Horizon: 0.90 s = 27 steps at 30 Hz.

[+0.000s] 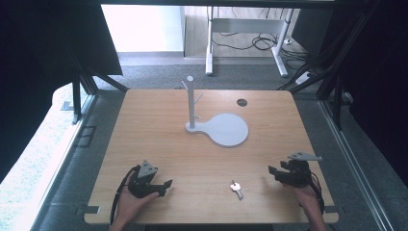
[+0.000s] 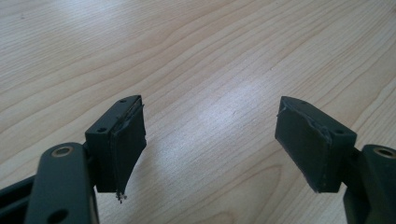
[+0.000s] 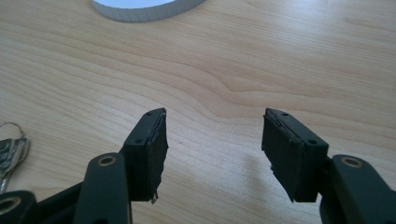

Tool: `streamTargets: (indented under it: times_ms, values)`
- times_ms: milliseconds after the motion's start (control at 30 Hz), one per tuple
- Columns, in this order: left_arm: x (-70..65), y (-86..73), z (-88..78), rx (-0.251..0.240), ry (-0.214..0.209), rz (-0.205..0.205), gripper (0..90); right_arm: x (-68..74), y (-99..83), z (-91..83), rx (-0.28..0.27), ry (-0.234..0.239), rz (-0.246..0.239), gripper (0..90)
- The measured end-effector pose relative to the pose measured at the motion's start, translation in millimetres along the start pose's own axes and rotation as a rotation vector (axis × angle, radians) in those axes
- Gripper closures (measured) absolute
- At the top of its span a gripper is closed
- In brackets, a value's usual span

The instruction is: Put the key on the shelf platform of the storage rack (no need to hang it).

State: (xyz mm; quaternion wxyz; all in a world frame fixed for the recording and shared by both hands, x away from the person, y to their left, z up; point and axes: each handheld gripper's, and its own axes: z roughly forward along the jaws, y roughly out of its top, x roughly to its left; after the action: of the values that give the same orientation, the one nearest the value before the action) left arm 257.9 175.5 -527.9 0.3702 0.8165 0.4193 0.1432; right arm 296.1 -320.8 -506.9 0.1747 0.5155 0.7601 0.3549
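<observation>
Still early: your right tool (image 1: 279, 174) and left tool (image 1: 162, 186) rest on the tabletop (image 1: 159, 125), both released and empty, while the key (image 1: 235, 189) lies untouched between them (nearer your right), well short of the white stand (image 1: 191, 103).

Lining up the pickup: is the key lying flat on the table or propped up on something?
Flat. The key lies on the bare table between both grippers, touching nothing else.
</observation>
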Motion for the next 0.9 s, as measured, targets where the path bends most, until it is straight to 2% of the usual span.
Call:
streamTargets:
  times_ms: [333,367,467,533,567,767,900]
  values:
    - [-5.4,6.5,3.3,-0.002,-0.023,0.027,24.7,11.1,21.2,-14.9,0.080,0.013,-0.070,46.7]
    - [-6.1,6.8,4.6,0.001,-0.024,0.027,24.7,13.5,25.3,-16.8,0.096,0.031,-0.082,47.9]
    - [-7.4,6.9,4.8,0.002,-0.026,0.031,24.7,15.7,29.0,-18.0,0.098,0.088,-0.078,49.9]
    - [-7.4,6.8,4.9,0.002,-0.025,0.033,24.7,17.0,30.0,-18.0,0.103,0.098,-0.081,50.2]
    - [-7.4,6.7,5.0,0.001,-0.025,0.029,24.7,20.0,31.7,-16.7,0.115,0.118,-0.086,50.8]
    - [-5.5,6.5,4.6,0.004,-0.029,0.034,24.7,31.1,38.8,-13.2,0.151,0.116,-0.130,52.5]
    - [-6.4,6.2,5.5,0.004,-0.030,0.032,24.7,40.7,45.0,-9.2,0.186,0.149,-0.162,56.4]
